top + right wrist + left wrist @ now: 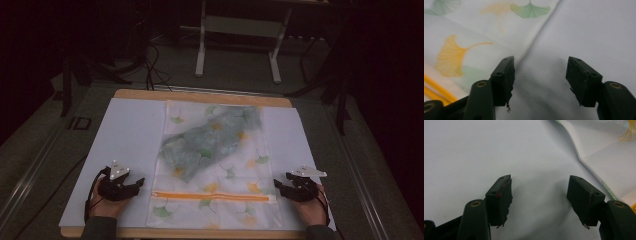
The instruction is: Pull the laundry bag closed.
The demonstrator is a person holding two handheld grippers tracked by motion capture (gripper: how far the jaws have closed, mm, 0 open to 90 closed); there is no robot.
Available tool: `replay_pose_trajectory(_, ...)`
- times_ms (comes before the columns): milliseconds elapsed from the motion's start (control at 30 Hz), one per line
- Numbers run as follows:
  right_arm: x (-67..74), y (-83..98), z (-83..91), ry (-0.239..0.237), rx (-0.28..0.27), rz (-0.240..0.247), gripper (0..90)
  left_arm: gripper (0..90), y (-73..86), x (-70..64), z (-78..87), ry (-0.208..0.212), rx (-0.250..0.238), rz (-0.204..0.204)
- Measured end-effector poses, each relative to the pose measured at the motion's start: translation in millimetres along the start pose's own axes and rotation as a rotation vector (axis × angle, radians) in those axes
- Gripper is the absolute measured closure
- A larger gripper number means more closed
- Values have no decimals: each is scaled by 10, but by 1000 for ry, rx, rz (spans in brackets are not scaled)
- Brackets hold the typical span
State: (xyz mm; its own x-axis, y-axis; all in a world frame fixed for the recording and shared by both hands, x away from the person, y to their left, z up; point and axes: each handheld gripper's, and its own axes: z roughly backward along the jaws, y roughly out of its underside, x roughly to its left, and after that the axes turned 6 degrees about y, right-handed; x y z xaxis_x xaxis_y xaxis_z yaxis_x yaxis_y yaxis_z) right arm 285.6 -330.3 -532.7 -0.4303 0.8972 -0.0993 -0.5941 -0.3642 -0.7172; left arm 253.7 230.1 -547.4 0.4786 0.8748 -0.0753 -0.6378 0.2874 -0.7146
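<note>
A white mesh bag [215, 165] printed with orange and green ginkgo leaves lies flat in the middle of the table, its orange zipper [212, 196] running across near the front. A grey-green folded cloth [205, 142] shows inside it. My left gripper [138, 183] rests on the white mat just left of the bag, open, with nothing between its jaws [540, 195]; the bag's edge [604, 157] lies off to its right. My right gripper [278, 185] sits at the bag's right edge, open and empty [540, 77], over the bag's border [499, 50].
A white mat [130, 135] covers a wooden tabletop [200, 95] whose edges show at front and back. Beyond the table stand a white metal stand [240, 30] and cables [152, 65] on a dark floor. Bare mat lies on both sides of the bag.
</note>
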Motion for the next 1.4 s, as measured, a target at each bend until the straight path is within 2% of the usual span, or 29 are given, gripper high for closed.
replay_pose_trajectory(200, 42, -38, 62, -33, -18, -3, 437, 378, 5, -4, 5, -4, -9, 3)
replay_pose_trajectory(300, 73, -66, 66, -46, -20, 7, 439, 471, 20, -17, 11, 0, -25, -7)
replay_pose_trajectory(333, 90, -76, 68, -48, -21, 10, 441, 471, 23, -22, 13, 2, -27, -15)
replay_pose_trajectory(400, 148, -109, 83, -56, -23, 34, 448, 507, 28, -44, 19, -13, -35, -35)
replay_pose_trajectory(567, 222, -160, 108, -66, -24, 69, 465, 519, 33, -60, 29, -26, -44, -49)
replay_pose_trajectory(600, 257, -187, 112, -75, -21, 82, 466, 536, 38, -66, 47, -33, -64, -50)
replay_pose_trajectory(633, 257, -187, 112, -75, -21, 82, 466, 548, 38, -66, 47, -33, -64, -50)
replay_pose_trajectory(667, 297, -208, 115, -86, -21, 91, 475, 546, 38, -80, 68, -28, -98, -56)
replay_pose_trajectory(700, 297, -208, 115, -86, -21, 91, 475, 545, 38, -80, 68, -28, -98, -56)
replay_pose_trajectory(767, 332, -226, 111, -97, -15, 100, 483, 545, 20, -90, 62, -4, -94, -47)
replay_pose_trajectory(867, 410, -262, 99, -115, -11, 123, 506, 543, 5, -125, 52, 21, -74, -58)
replay_pose_trajectory(933, 500, -310, 89, -136, -6, 160, 522, 537, 2, -138, 61, 61, -66, -47)
replay_pose_trajectory(967, 500, -310, 89, -136, -6, 160, 522, 536, 2, -138, 61, 61, -66, -47)
replay_pose_trajectory(1000, 556, -342, 83, -157, -9, 171, 524, 535, 1, -150, 75, 77, -66, -45)
replay_pose_trajectory(1033, 556, -342, 83, -157, -9, 171, 524, 532, 1, -150, 75, 77, -66, -45)
replay_pose_trajectory(1100, 607, -376, 75, -188, -7, 173, 530, 529, 2, -161, 91, 97, -67, -36)
replay_pose_trajectory(1167, 655, -416, 72, -224, -4, 185, 540, 529, 0, -175, 108, 109, -60, -42)
replay_pose_trajectory(1200, 720, -457, 72, -257, -6, 206, 558, 530, -1, -183, 119, 110, -62, -41)
replay_pose_trajectory(1233, 720, -457, 72, -257, -6, 206, 558, 530, -4, -189, 132, 116, -66, -46)
replay_pose_trajectory(1333, 869, -540, 55, -280, -6, 253, 557, 531, -17, -225, 178, 120, -79, -57)
replay_pose_trajectory(1400, 908, -563, 48, -283, -3, 265, 556, 532, -21, -233, 194, 131, -82, -57)
